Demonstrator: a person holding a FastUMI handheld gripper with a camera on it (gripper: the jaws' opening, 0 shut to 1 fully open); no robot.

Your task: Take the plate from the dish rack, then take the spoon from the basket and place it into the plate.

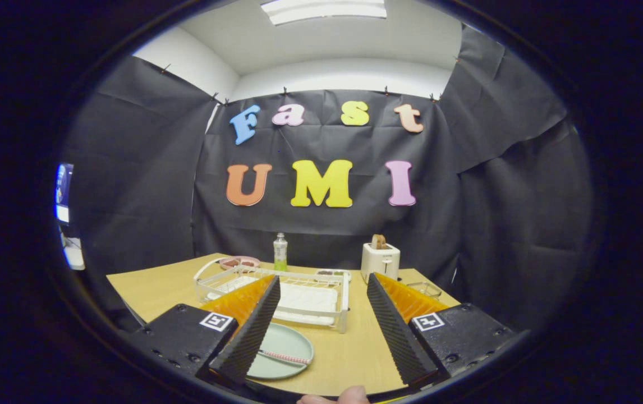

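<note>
The hand-held gripper (321, 280) hovers wide open and empty above the plate (282, 350) holding the spoon (283, 357).

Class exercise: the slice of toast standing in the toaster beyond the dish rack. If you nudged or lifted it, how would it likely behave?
The toast stands tall out of the toaster, so it would probably lift out lightly. It looks rigid and may crumble if squeezed. The toaster's narrow, upright body may slide or tip when pushed. The hand-held gripper is open, well short of it.
</note>
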